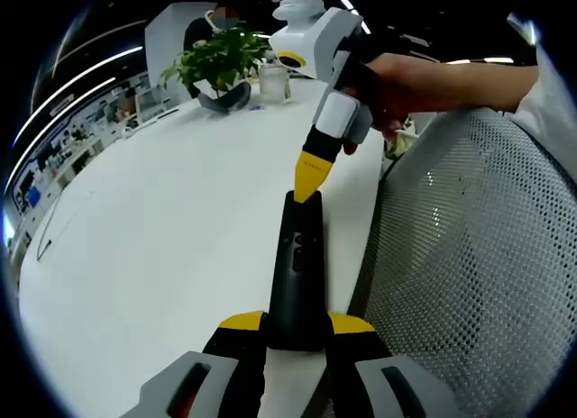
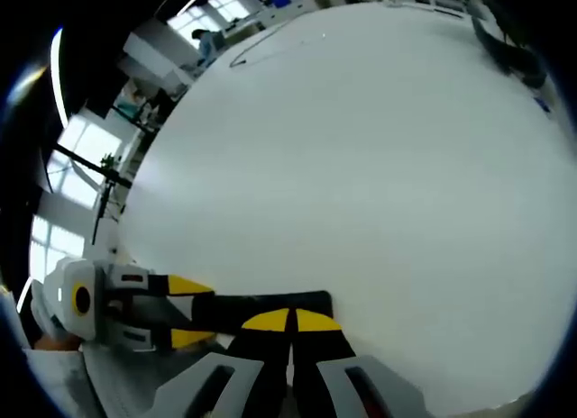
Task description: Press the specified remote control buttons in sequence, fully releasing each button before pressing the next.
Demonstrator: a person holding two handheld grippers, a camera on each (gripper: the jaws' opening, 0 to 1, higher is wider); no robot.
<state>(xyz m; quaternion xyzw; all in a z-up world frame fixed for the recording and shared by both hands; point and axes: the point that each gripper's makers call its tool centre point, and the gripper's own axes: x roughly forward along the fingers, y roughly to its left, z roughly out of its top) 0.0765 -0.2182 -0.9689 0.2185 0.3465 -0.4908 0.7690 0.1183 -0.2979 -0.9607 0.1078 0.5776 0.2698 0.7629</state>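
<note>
White bench (image 1: 162, 220), office behind. Left gripper (image 1: 297, 332) fingers pinch black remote (image 1: 300, 265) at near end. Right gripper (image 1: 311, 179), fingers pressed together, tip at remote's far end. Risk: off-centre push tilts remote, hitting wrong button.

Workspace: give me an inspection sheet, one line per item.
Surface: white table, broad and bare around the job.
Job's things: black remote control lying near the table edge.
Clutter: potted plant and a pale container at the far end.
Grippers: left tool shut on the remote's near end; right tool shut, its tip on the remote's far end.
Cables: a thin dark cord at the far table edge.
Surroundings: mesh chair back, office windows, a person behind the plant.
</note>
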